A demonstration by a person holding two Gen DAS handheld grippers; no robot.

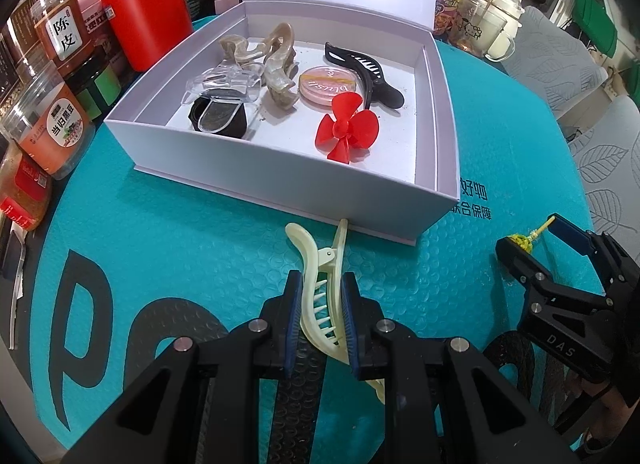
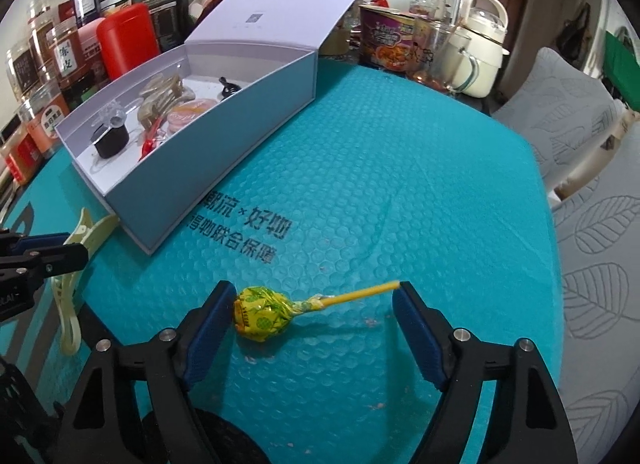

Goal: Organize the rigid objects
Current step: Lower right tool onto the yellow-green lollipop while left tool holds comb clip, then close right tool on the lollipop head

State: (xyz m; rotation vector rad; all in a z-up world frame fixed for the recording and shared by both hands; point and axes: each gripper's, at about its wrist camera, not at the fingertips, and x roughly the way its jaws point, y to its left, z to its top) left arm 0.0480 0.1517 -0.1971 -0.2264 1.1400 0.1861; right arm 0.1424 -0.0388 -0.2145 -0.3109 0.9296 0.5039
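Note:
A cream hair claw clip point(image 1: 316, 260) lies on the teal bubble mat point(image 1: 180, 232) just in front of the white box point(image 1: 280, 191), and my left gripper point(image 1: 320, 278) is shut on its toothed middle. The box, its lid open, holds several hair clips, a pink compact point(image 1: 322, 83), a red propeller point(image 1: 344, 125) and a small black case. A yellow-wrapped lollipop point(image 2: 260, 314) rests on the mat lengthwise between the fingers of my right gripper point(image 2: 315, 290). Its jaws stand wide, the candy head at the left pad and the stick tip at the right pad; no squeeze shows.
Jars, a red canister point(image 1: 146, 11) and packets crowd the mat's left and back edge. A noodle cup point(image 2: 388, 37) and a cream kettle point(image 2: 480, 51) stand at the back right. A grey leaf-patterned cushion point(image 2: 592, 232) lies to the right.

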